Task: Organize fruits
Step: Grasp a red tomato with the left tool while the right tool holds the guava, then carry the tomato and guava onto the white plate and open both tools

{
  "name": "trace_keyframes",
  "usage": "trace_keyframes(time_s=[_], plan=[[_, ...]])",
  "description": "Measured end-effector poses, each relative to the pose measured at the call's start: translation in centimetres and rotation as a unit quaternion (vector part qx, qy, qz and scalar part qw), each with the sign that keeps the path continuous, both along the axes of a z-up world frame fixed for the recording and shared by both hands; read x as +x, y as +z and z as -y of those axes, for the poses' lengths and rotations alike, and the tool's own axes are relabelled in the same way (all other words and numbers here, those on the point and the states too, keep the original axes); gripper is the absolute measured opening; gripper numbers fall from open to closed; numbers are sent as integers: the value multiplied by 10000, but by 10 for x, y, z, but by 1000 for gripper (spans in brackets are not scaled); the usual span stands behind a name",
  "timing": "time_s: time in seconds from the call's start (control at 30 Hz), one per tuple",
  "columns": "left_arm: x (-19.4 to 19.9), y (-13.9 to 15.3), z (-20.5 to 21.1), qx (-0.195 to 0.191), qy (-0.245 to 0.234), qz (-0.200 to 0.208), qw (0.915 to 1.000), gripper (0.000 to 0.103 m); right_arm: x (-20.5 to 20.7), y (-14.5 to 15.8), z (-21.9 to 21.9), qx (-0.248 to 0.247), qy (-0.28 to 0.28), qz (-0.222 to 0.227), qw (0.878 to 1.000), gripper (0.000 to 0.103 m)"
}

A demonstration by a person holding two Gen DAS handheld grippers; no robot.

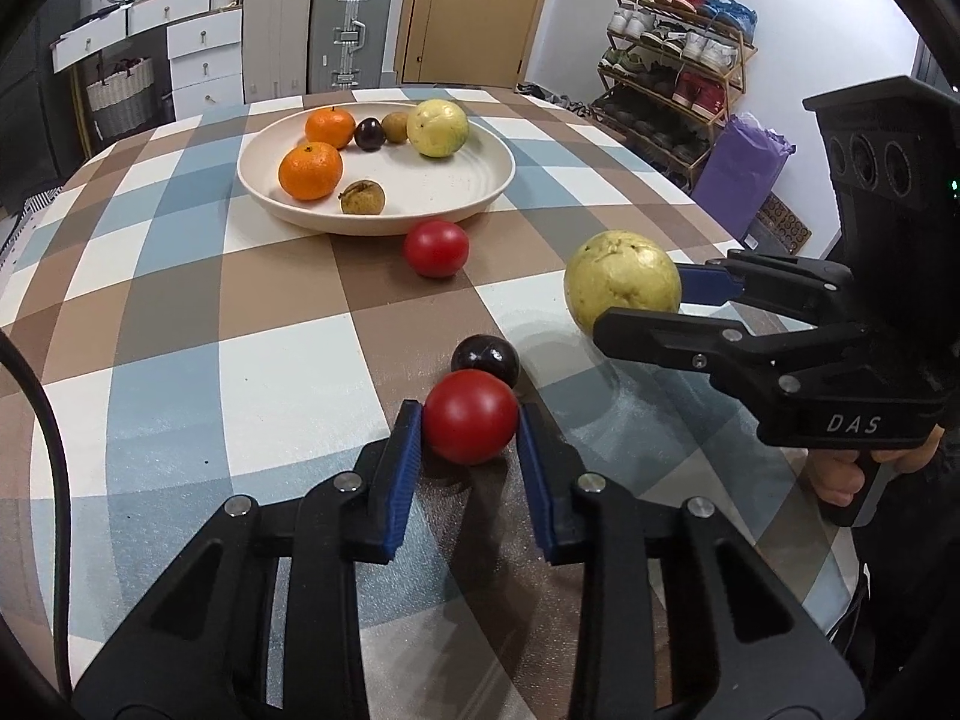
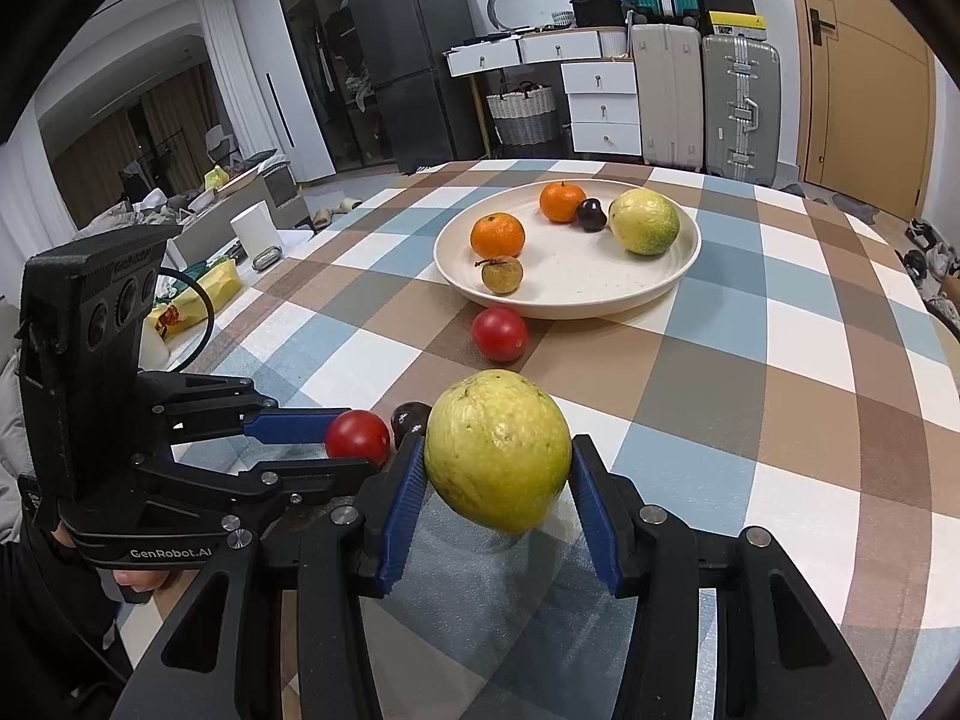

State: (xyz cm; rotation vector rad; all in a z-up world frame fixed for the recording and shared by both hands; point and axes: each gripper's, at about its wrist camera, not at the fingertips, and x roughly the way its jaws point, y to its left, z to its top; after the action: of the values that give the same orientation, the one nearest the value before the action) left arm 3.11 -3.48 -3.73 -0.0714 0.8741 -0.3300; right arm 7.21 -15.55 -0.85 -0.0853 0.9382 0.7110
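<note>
A: What's gripped?
B: The left gripper [image 1: 471, 426] clamps a red tomato [image 1: 471, 417]; the right gripper [image 2: 498, 480] clamps a guava [image 2: 498, 450].
A: What's left?
B: A dark plum [image 1: 485, 358] just beyond the left fingertips, then another tomato [image 1: 435, 248]. Farther ahead, the plate [image 1: 480, 192] already holds six fruits.

Glossy smooth tomato [image 1: 471, 417], dull pitted guava [image 2: 498, 450], matt plate [image 1: 492, 180], black plastic left tool [image 1: 471, 438]
</note>
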Motion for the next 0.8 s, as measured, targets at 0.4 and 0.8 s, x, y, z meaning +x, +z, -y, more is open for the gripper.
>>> trace_keyframes(time_s=[0.4,0.8], plan=[[-6,23,-15,-217,351,429,9982,29,-1,8,6,127,-94,141,9998,49],[6,43,-30,-309,735,794,9936,29,13,8,8,107,-259,181,9994,49]])
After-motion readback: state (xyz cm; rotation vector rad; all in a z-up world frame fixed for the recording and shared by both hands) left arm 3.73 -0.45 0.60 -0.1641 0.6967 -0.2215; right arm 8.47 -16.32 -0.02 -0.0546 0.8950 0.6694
